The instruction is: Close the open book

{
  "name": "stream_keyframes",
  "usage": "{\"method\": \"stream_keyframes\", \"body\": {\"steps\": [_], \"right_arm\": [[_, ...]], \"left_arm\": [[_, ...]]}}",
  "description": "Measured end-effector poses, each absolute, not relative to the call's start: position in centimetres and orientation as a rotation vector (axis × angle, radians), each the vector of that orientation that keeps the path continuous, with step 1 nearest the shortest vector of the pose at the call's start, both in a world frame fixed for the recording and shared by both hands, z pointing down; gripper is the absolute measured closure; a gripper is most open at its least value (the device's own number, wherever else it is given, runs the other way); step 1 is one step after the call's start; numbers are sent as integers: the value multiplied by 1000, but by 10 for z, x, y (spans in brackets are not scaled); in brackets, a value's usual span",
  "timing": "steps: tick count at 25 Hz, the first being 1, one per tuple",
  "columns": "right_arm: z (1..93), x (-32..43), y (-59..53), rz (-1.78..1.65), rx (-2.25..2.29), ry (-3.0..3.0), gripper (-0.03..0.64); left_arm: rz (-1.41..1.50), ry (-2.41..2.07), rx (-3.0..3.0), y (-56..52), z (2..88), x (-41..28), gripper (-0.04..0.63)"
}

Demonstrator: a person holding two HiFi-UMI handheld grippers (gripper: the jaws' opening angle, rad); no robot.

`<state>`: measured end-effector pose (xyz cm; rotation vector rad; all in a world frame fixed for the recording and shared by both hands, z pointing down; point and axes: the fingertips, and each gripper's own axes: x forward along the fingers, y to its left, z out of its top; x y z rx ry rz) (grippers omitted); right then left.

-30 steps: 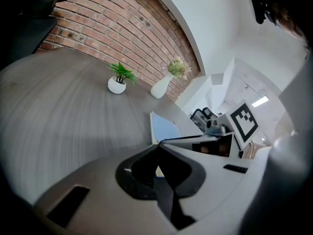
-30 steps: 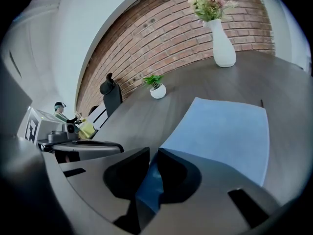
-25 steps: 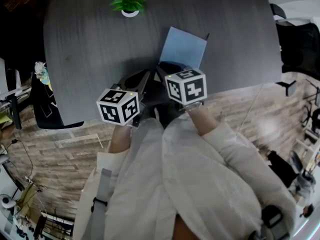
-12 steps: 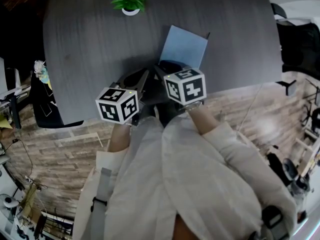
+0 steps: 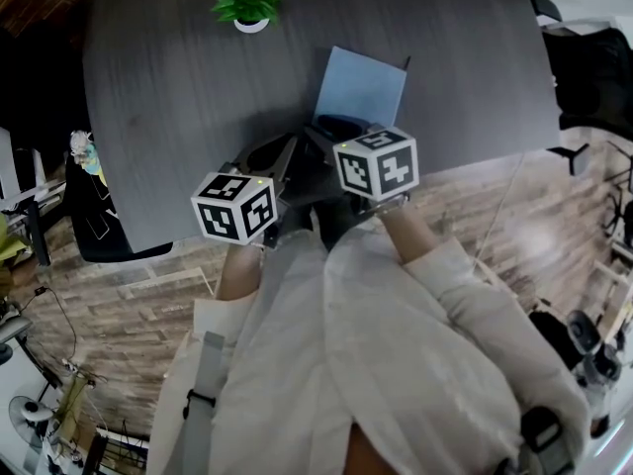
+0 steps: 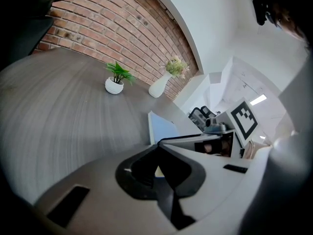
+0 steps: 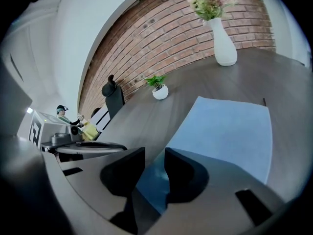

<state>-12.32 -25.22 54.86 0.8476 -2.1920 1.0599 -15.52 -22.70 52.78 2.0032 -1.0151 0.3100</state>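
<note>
Book (image 7: pixel 230 131) lies shut and flat just ahead of your right claw (image 7: pixel 154 156), its near corner between the just-opened jaws, untouched; left claw (image 6: pixel 157 148), closed and empty, sits farther off.

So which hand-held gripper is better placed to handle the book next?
Right, likely. The right hand-held gripper hangs over the book, which shows ungripped between its just-opened jaws. The left hand-held gripper sits off beside it, over table.
</note>
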Motion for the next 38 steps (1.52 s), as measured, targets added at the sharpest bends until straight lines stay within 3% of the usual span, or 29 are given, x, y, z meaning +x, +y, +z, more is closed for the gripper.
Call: {"method": "stream_keyframes", "body": {"steps": [19,28,38], "right_arm": [[493,-83,-259,1072,1000,-2347,512],[458,-59,-255,1061,1075,-2449,584],[425,-38,-245,963,1085,-2537,612]], "left_arm": [[341,-880,2168,-234,492,-121,591],[312,-833,2233,-230,471,-100,591],[289,-825,2301,-233,450,-92,591]]}}
